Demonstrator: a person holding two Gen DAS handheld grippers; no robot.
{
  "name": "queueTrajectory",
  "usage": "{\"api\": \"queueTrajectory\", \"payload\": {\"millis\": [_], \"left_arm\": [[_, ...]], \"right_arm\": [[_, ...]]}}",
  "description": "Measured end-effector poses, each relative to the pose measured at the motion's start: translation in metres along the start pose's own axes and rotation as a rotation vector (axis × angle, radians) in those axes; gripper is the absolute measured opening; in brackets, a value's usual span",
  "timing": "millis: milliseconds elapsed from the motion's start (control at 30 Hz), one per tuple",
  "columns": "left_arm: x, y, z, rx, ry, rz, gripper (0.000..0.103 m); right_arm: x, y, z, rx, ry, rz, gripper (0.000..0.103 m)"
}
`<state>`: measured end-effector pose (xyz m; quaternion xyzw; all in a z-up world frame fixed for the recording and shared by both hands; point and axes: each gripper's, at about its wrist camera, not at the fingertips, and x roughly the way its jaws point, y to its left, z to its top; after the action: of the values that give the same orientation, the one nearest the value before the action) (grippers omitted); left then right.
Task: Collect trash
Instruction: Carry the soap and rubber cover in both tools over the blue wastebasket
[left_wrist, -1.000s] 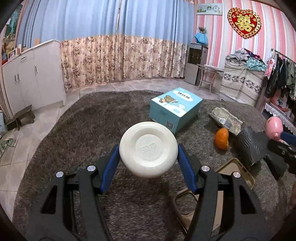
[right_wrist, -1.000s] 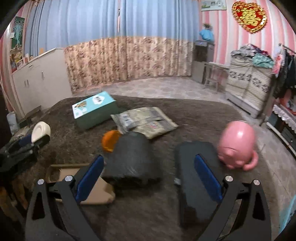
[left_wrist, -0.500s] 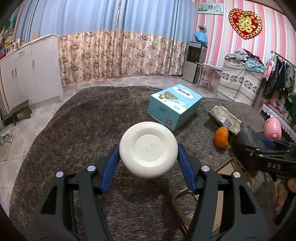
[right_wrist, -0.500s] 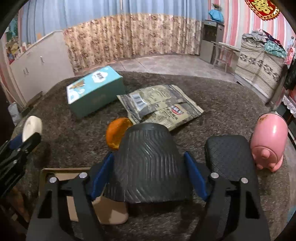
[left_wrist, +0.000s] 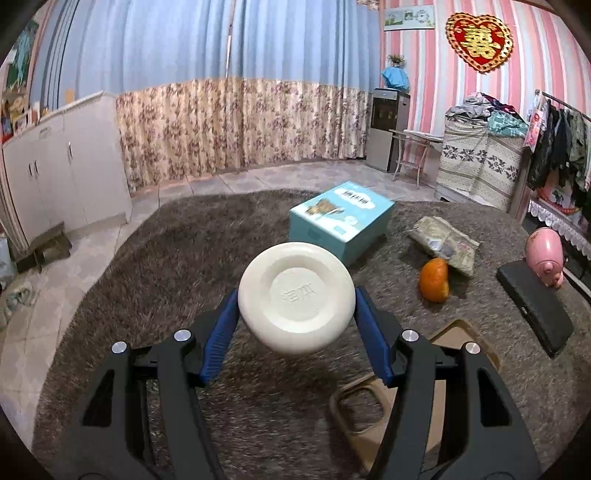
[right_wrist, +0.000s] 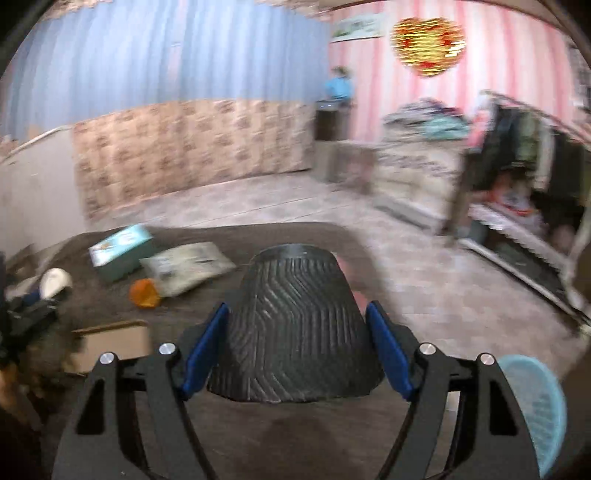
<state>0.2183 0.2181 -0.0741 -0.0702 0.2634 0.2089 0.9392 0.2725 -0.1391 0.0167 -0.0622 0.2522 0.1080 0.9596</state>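
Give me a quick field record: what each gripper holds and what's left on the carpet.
left gripper: shut on white round dish
right gripper: shut on black ribbed cup, lifted off the carpet
still on carpet: teal box, orange, crumpled wrapper, black case, pink piggy bank, tan tray
blue basket: lower right of the right wrist view

Right tool (right_wrist: 297, 343): blue pads clamped on both flanks of a black ribbed cup (right_wrist: 295, 325), narrow end pointing away.
Surface below: dark shaggy carpet (right_wrist: 280, 439).
Left of cup: orange fruit (right_wrist: 144, 293) touching a grey foil pouch (right_wrist: 188, 267); teal box (right_wrist: 122, 251) just behind; brown cardboard tray (right_wrist: 112, 343) nearer.
Lower right corner: pale blue mesh basket (right_wrist: 535, 402).
Far left edge: white round object (right_wrist: 55, 282) in a second tool.
Sharpness: background blurred.
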Motion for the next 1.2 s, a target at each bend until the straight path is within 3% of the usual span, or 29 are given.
{"api": "queueTrajectory", "payload": {"millis": [133,267,467,800,1200], "left_arm": [[-0.018,-0.027,0.01,0.037,-0.026,-0.053,0.061],[-0.042,-0.073,0.019,0.068,-0.049,-0.176,0.061],[-0.063,-0.16,0.012,0.172,-0.052,-0.328,0.061],[-0.089,-0.293,-0.005,0.304,-0.066,-0.563,0.061],[-0.123,-0.409,-0.034,0.451,-0.087,-0.767,0.061]], "right_arm": [[-0.033,-0.072,-0.015,0.116,-0.034,-0.154,0.075],[-0.045,-0.129,-0.033,0.203,-0.037,-0.282,0.075],[-0.05,-0.184,-0.052,0.26,-0.032,-0.391,0.075],[-0.052,-0.25,-0.074,0.343,-0.021,-0.504,0.075],[-0.051,-0.302,-0.104,0.421,-0.011,-0.556,0.075]]}}
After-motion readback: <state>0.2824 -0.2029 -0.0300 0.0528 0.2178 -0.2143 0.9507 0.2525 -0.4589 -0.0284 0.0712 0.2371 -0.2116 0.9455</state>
